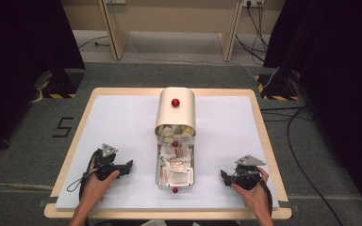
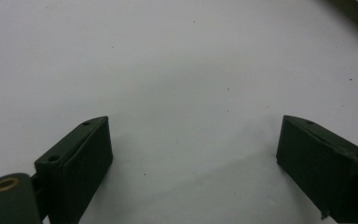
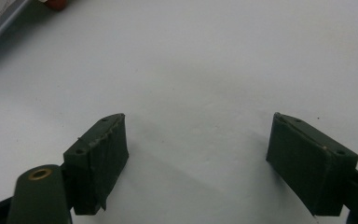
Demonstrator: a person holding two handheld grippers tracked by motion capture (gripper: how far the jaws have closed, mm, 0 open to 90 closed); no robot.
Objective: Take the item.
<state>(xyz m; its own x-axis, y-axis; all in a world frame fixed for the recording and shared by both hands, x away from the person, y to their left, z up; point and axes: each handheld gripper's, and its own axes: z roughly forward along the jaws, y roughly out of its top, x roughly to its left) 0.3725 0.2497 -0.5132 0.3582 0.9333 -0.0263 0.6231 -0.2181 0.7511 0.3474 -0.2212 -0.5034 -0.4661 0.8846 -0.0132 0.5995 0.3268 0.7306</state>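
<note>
A long metal box [image 1: 160,175] stands in the middle of the white table top, packed with several pale wrapped packets [image 1: 175,162]. Its cream lid [image 1: 176,113] with a red knob [image 1: 175,103] rests over the box's far end. A red knob [image 1: 175,190] marks the box's near end. My left gripper [image 1: 127,165] rests on the table left of the box, open, nothing between its jaws [image 2: 193,154]. My right gripper [image 1: 225,178] lies right of the box, open and empty too [image 3: 198,154]; a corner of the box [image 3: 0,18] shows at its upper left.
The white sheet [image 1: 122,122] covers a wooden table [image 1: 264,136]. Cables [image 1: 306,179] run over the grey floor to the right. Black stands with hazard-striped bases [image 1: 59,87] sit beyond both far corners. A wooden frame [image 1: 118,33] stands behind.
</note>
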